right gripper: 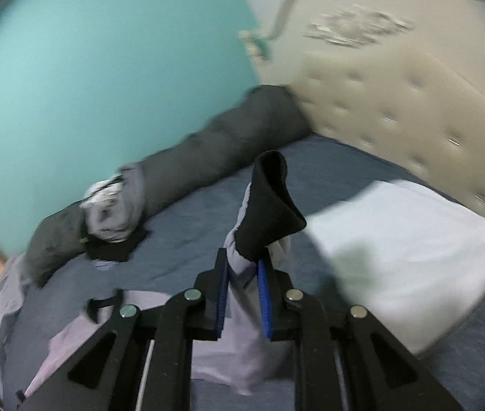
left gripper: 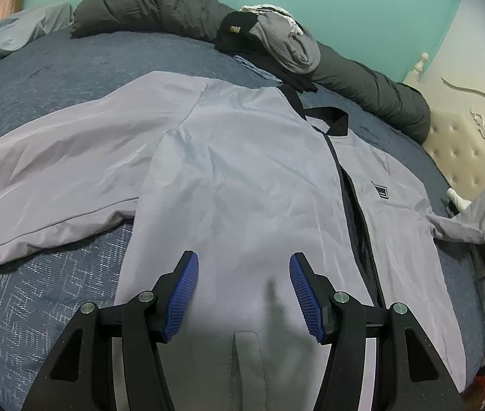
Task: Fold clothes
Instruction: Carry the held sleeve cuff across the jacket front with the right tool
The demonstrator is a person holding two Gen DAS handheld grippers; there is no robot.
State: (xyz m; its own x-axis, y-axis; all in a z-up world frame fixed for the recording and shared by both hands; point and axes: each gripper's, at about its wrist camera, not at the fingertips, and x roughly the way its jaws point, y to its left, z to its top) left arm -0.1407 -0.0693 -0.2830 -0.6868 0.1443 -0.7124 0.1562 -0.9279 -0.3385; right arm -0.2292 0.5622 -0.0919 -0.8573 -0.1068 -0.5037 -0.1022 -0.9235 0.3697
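A light grey zip jacket (left gripper: 242, 178) with a black collar lies spread face up on the blue bed cover (left gripper: 36, 308). Its left sleeve (left gripper: 53, 178) stretches out to the left. My left gripper (left gripper: 244, 291) is open and empty, hovering over the jacket's lower front. The jacket's right sleeve (left gripper: 482, 212) is lifted at the far right edge. In the right wrist view my right gripper (right gripper: 242, 274) is shut on that sleeve (right gripper: 245, 263) just below its black cuff (right gripper: 269, 205), holding it above the bed. That view is blurred.
A long dark grey rolled duvet (left gripper: 160, 10) lies along the teal wall, with a pile of grey, black and white clothes (left gripper: 276, 37) on it. A cream padded headboard (right gripper: 396, 102) stands at the right. A folded white cloth (right gripper: 403, 239) lies near the headboard.
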